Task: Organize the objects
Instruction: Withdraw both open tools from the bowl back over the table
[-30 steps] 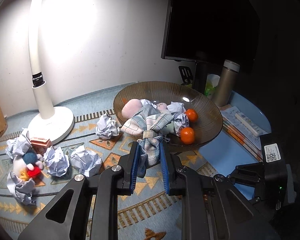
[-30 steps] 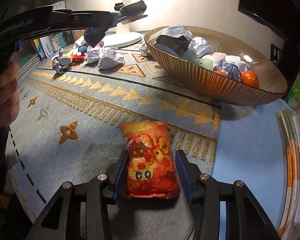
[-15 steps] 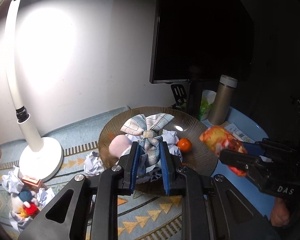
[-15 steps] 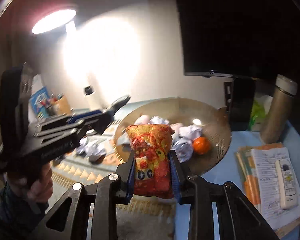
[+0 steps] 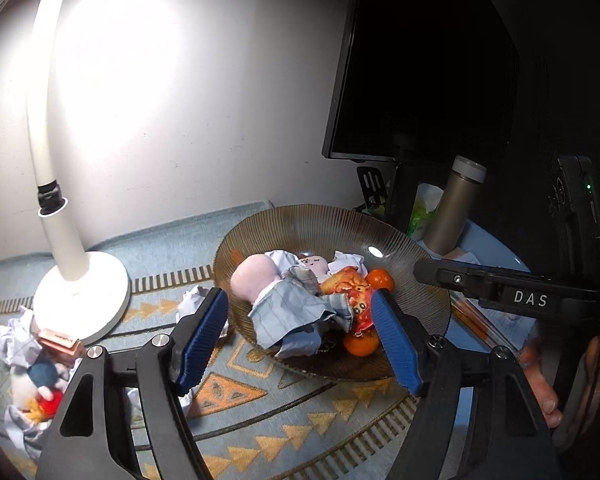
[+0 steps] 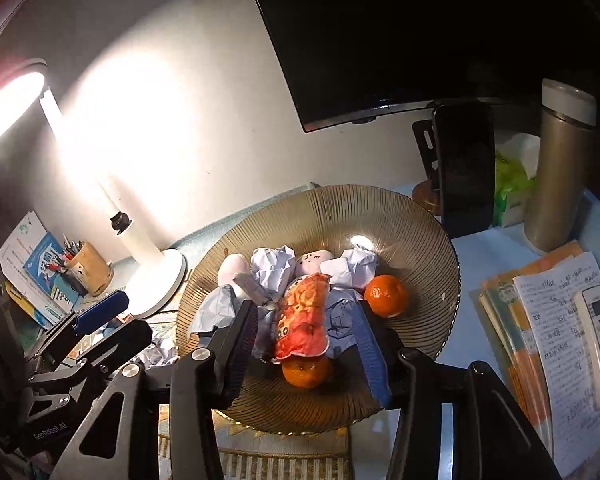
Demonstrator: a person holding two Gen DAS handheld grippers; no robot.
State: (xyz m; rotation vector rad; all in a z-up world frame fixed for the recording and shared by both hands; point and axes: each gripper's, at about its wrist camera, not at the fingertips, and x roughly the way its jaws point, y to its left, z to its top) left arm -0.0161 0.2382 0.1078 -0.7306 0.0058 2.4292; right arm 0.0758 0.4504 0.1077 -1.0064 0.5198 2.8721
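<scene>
A ribbed amber glass bowl (image 5: pixel 412 248) (image 6: pixel 412 216) holds a plaid cloth (image 5: pixel 296 308), a red-orange snack packet (image 6: pixel 304 316) (image 5: pixel 350 284), crumpled paper balls (image 6: pixel 274 266), a pink plush toy (image 5: pixel 254 276) and tangerines (image 6: pixel 386 294). My left gripper (image 5: pixel 300 332) is open and empty above the bowl's near side. My right gripper (image 6: pixel 306 344) is open and empty, just above the packet lying in the bowl.
A white desk lamp (image 5: pixel 80 280) stands left of the bowl. Paper balls and small toys (image 5: pixel 36 372) lie on the patterned mat (image 5: pixel 260 420). A monitor (image 5: pixel 420 60), a flask (image 6: pixel 560 168), a phone on a stand (image 6: pixel 466 168), papers and a remote (image 6: pixel 598 328) are at the right.
Both grippers have opened over the bowl. The plaid cloth and the snack packet have dropped out of them and now lie in the bowl.
</scene>
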